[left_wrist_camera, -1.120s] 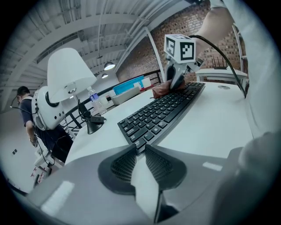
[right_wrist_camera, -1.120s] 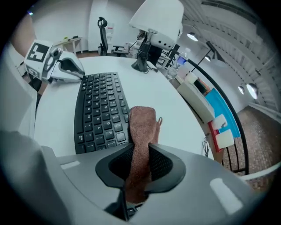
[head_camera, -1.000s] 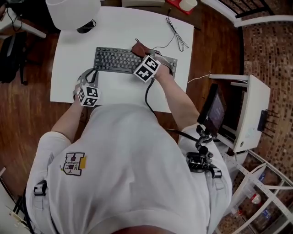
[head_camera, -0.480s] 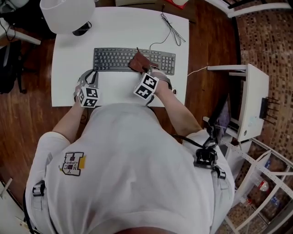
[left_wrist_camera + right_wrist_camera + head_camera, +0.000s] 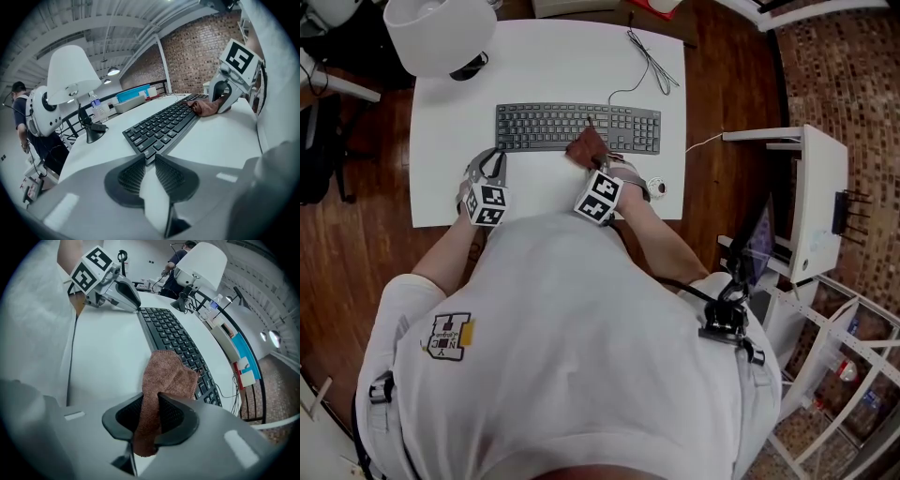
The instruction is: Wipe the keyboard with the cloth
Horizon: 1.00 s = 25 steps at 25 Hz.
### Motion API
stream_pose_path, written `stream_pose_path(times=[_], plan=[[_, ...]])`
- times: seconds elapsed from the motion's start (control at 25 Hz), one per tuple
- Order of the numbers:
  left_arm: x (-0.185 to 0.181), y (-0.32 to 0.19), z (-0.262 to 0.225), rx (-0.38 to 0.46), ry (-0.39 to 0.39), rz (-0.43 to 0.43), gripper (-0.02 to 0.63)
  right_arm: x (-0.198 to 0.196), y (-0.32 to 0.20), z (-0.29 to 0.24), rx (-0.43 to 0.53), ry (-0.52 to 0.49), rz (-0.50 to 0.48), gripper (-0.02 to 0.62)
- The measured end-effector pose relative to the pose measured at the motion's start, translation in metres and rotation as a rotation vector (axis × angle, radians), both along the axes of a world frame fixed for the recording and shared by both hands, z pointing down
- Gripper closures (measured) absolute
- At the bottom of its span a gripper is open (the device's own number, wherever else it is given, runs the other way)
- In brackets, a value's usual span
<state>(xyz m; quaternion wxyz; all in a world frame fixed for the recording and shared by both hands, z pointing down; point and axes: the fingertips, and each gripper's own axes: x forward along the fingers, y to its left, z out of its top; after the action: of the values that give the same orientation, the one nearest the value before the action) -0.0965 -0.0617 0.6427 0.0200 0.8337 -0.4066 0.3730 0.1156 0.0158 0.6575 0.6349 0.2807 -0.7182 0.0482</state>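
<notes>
The right gripper is pinching a brown cloth between its jaws. The loose end of the cloth is hanging out in front and lying on the near edge of the keyboard, toward the keyboard's right side. I think the gripper is holding the cloth this way so the soft end is rubbing the keys and the hard jaws are not bumping them.

The left gripper is sitting on the white counter just in front of the keyboard's left end. Its jaws are pressed almost together and are holding nothing. It is probably waiting there, out of the way of the wiping.

The head view is showing the whole keyboard at once, with its thin cable running away behind the keyboard. But the marker cube is covering the right gripper's jaws there. The right gripper view is looking straight at those jaws, so only it is showing the pinch on the cloth. The left gripper view is looking low along the keys and is showing the white lamp standing behind the keyboard's left end.
</notes>
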Motion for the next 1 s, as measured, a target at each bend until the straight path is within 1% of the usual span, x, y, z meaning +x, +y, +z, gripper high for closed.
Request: stream_pose_path(times=[0.12,0.2,0.32,0.44,0.52,0.56,0.64,0.72,1.0], plan=[[0.001,0.001,0.0,-0.005,0.004,0.016,0.544,0.0,-0.007,-0.009,-0.011,-0.015,0.007,0.518],[0.001,0.001,0.0,-0.007,0.006,0.028,0.545,0.0,-0.026,-0.023,0.009,-0.037,0.021,0.518],[0.002,0.0,0.002,-0.009,0.015,0.044,0.543,-0.005,-0.079,-0.051,0.086,-0.057,0.029,0.518],[0.002,0.001,0.002,-0.016,0.029,0.042,0.544,-0.017,-0.141,-0.071,0.174,-0.048,0.002,0.518],[0.003,0.001,0.001,-0.022,0.035,0.043,0.543,-0.028,-0.174,-0.073,0.204,-0.028,-0.025,0.518],[0.002,0.0,0.001,-0.023,0.037,0.045,0.543,-0.034,-0.183,-0.069,0.2,-0.015,-0.041,0.518],[0.002,0.0,0.0,-0.025,0.04,0.05,0.544,-0.045,-0.186,-0.052,0.151,0.008,-0.074,0.518],[0.001,0.001,-0.002,-0.026,0.042,0.057,0.543,-0.053,-0.172,-0.036,0.097,0.015,-0.094,0.518],[-0.004,0.0,-0.001,-0.031,0.057,0.063,0.543,-0.061,-0.124,-0.027,0.096,0.03,-0.124,0.52]])
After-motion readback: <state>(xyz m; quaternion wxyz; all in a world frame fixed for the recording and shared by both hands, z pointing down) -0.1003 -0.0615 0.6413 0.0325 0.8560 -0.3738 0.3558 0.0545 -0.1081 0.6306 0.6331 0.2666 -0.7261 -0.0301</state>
